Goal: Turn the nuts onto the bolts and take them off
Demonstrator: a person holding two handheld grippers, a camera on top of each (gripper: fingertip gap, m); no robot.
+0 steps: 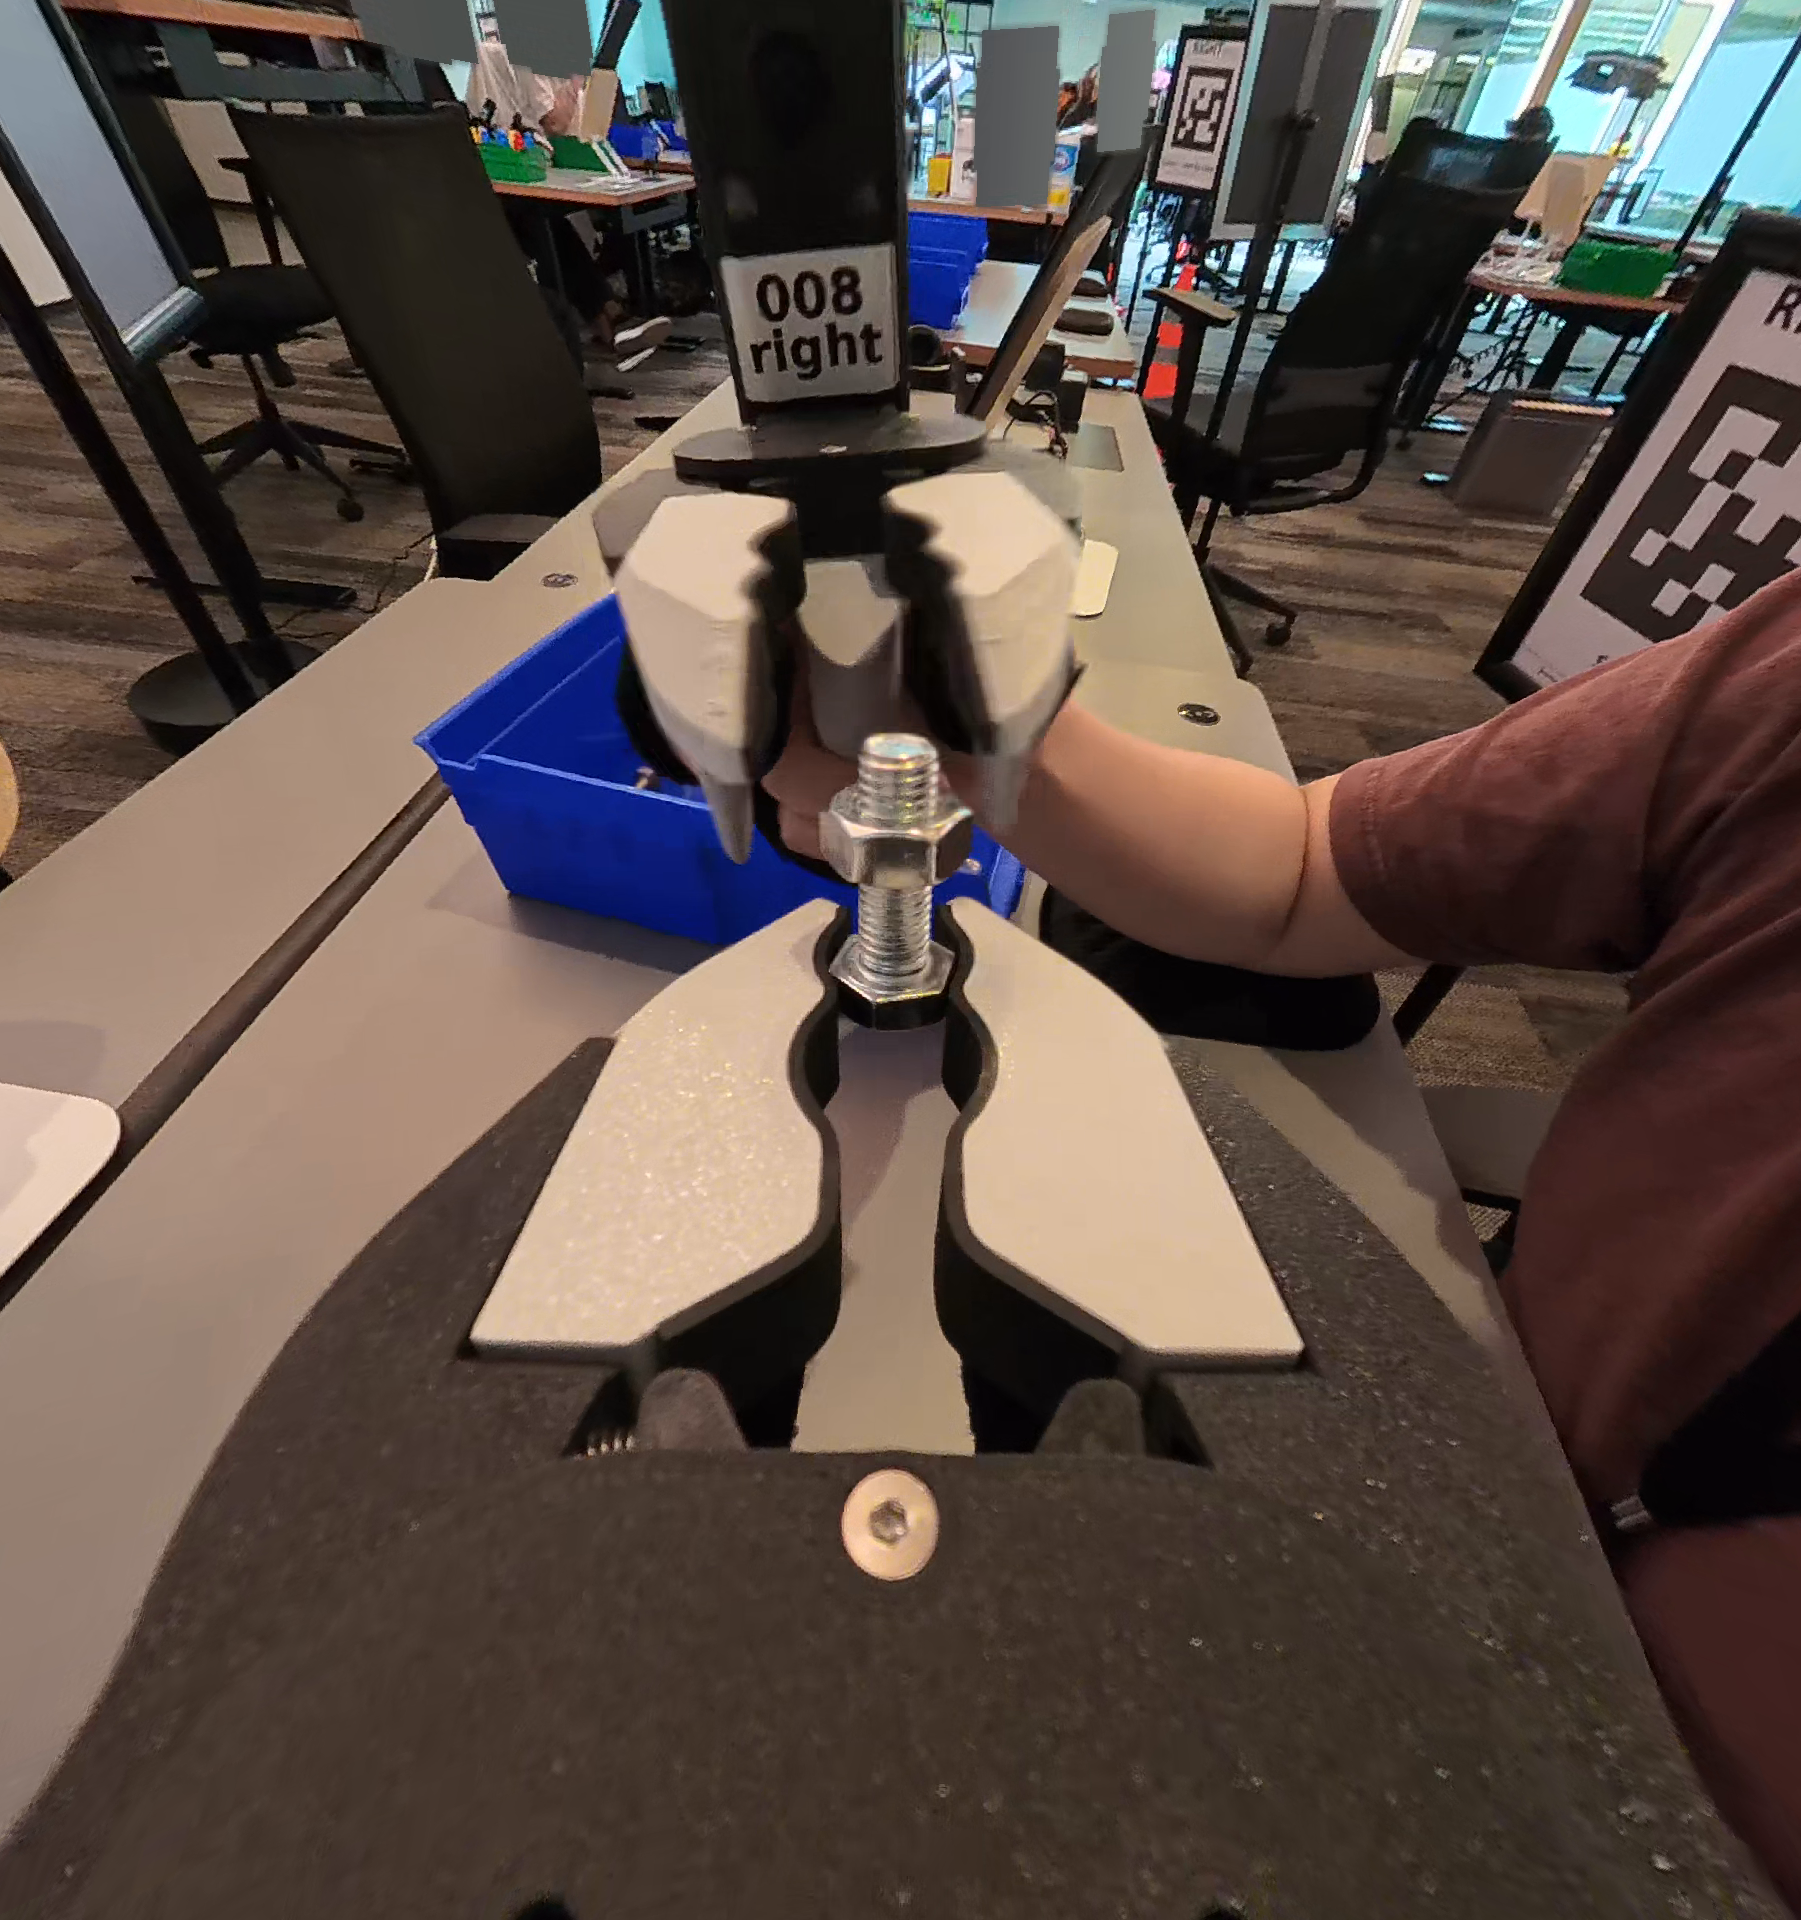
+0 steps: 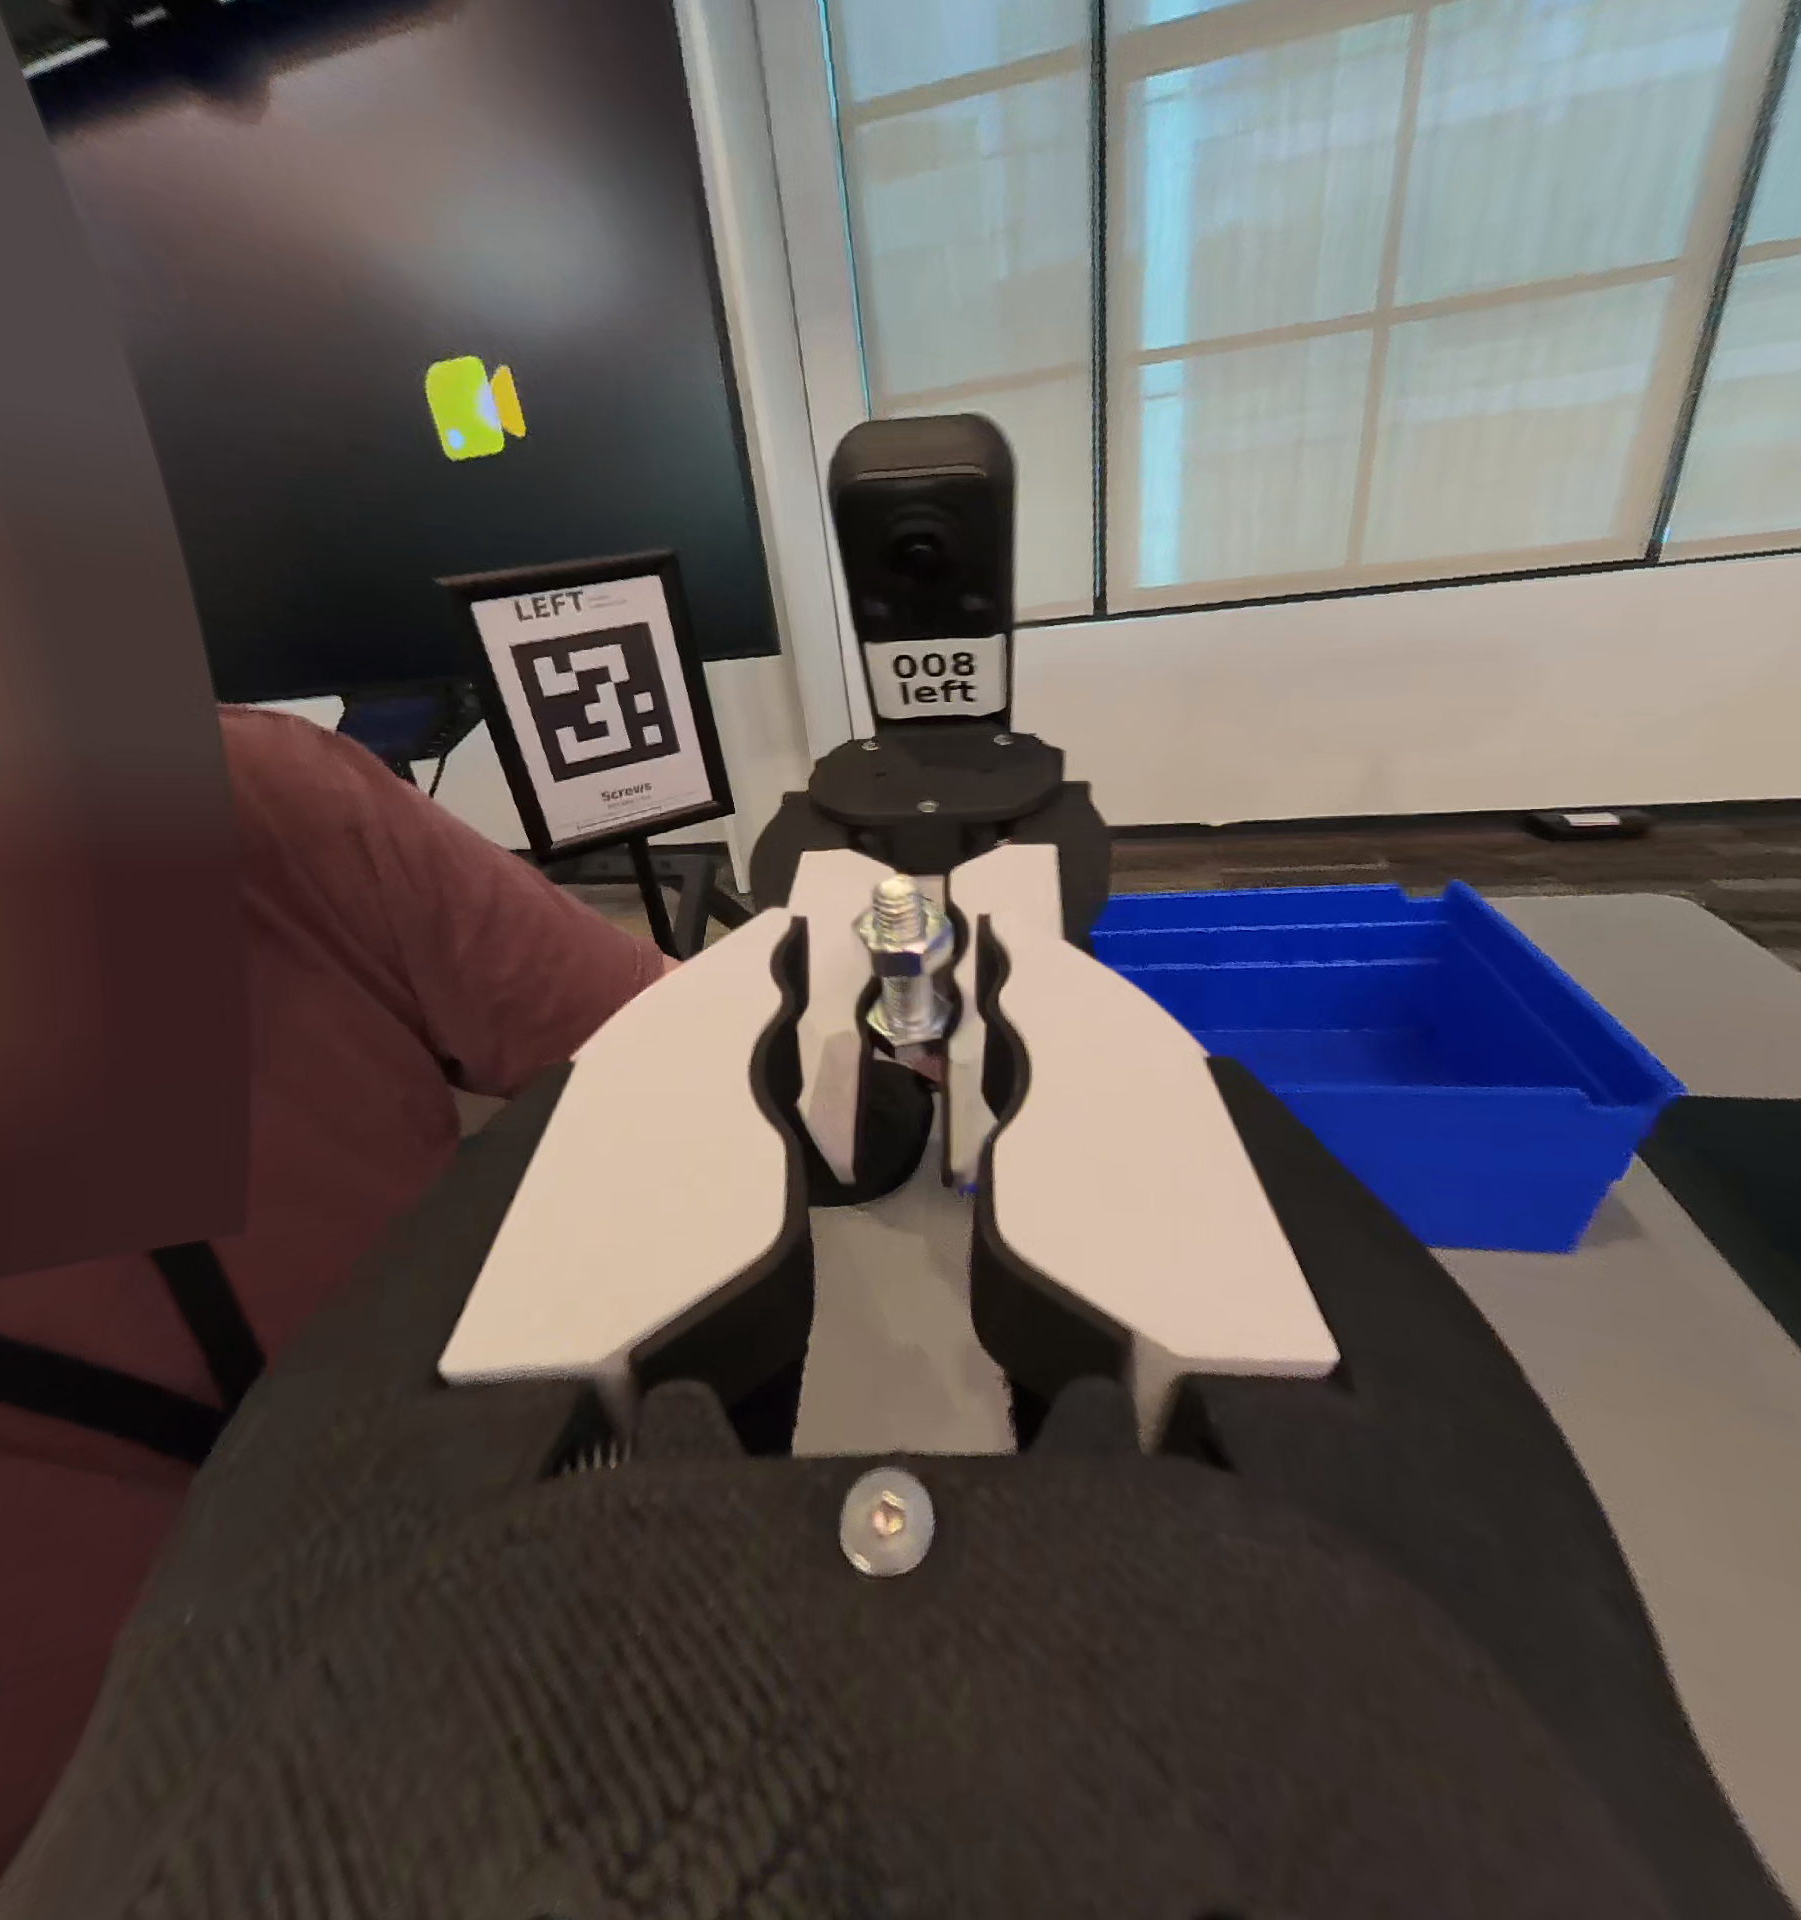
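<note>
A silver bolt (image 1: 891,914) stands upright with its threaded end up. My left gripper (image 1: 893,940) is shut on the bolt's hex head. A silver hex nut (image 1: 896,836) sits on the threads a little below the top. My right gripper (image 1: 868,821) faces the left one and is open, with one fingertip on each side of the nut and a small gap on both sides. In the right wrist view the nut (image 2: 901,940) shows between the tips of my right gripper (image 2: 885,925), above the bolt (image 2: 901,987) held by the left gripper (image 2: 901,1049).
A blue plastic bin (image 1: 584,831) stands on the grey table (image 1: 252,935) just behind the grippers; it also shows in the right wrist view (image 2: 1395,1039). A person's forearm (image 1: 1187,862) reaches in from the right. Framed marker signs (image 2: 605,707) and office chairs stand around the table. The gap from one gripper's tips to the other's is roughly 4 cm.
</note>
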